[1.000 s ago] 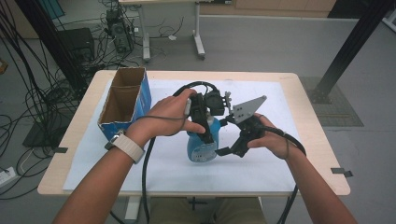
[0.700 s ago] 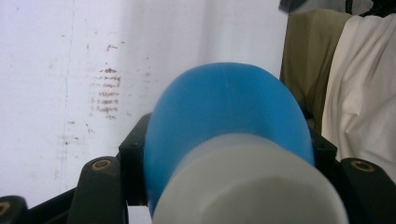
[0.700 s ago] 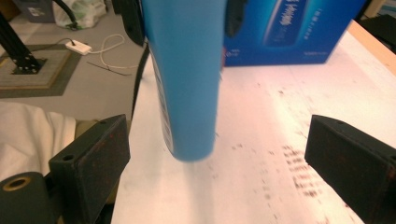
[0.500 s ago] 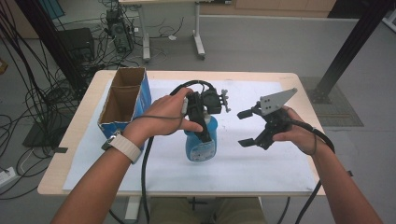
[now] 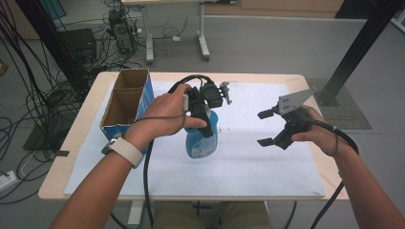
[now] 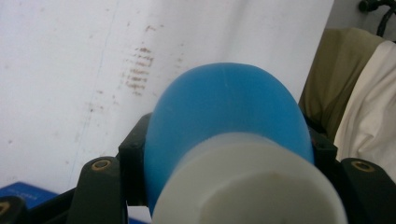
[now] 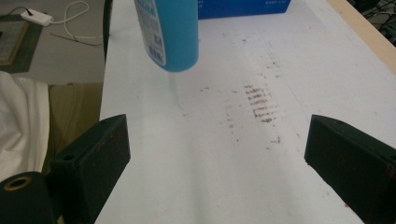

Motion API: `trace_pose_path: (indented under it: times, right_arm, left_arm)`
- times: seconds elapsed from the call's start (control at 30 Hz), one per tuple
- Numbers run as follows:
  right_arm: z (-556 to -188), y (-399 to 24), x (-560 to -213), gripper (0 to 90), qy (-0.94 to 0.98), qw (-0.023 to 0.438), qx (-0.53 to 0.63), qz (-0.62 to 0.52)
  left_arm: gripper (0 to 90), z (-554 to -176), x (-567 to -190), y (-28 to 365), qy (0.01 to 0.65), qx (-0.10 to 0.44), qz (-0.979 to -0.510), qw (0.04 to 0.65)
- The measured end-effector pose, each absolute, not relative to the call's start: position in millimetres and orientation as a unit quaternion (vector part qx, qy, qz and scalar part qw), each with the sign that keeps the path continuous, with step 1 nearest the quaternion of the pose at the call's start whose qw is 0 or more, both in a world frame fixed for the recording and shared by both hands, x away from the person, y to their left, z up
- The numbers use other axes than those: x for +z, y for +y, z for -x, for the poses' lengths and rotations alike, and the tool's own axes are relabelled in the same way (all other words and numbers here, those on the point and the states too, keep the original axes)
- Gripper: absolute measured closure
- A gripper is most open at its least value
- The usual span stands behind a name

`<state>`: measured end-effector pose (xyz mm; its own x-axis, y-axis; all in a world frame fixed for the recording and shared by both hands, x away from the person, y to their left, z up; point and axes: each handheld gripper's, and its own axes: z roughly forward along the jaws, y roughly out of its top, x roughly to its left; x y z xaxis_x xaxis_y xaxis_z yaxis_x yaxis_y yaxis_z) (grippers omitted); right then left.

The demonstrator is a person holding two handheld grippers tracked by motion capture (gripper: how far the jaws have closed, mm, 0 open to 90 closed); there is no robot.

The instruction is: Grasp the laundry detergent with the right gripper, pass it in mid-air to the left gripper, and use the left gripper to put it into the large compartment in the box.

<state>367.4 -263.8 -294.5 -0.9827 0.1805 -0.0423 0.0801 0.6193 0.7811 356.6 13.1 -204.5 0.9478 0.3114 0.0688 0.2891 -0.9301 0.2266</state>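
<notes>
Landmark: blue bottle (image 5: 201, 138), mid white mat (image 5: 248, 162), held just above it.
Nearby: cardboard box (image 5: 125, 102) to bottle's left, open top; brown smudges (image 7: 259, 105) on mat right of bottle.
Bottle axis: upright, white cap (image 6: 247, 186) up, base down.
L gripper (image 5: 203, 112): clamped on bottle's neck.
R gripper (image 5: 265, 128): right of bottle, apart, jaws wide, nothing betw.
</notes>
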Motion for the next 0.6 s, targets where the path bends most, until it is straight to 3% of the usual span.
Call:
trace_pose_path:
  times: [0.6]
  right_arm:
    - [-368.1,-282.3,-291.9,7.0,0.907,0.068,0.405,-0.095]
  left_arm:
    - [37.5,-366.7,-185.2,22.8,0.231,0.078,-0.964,0.107]
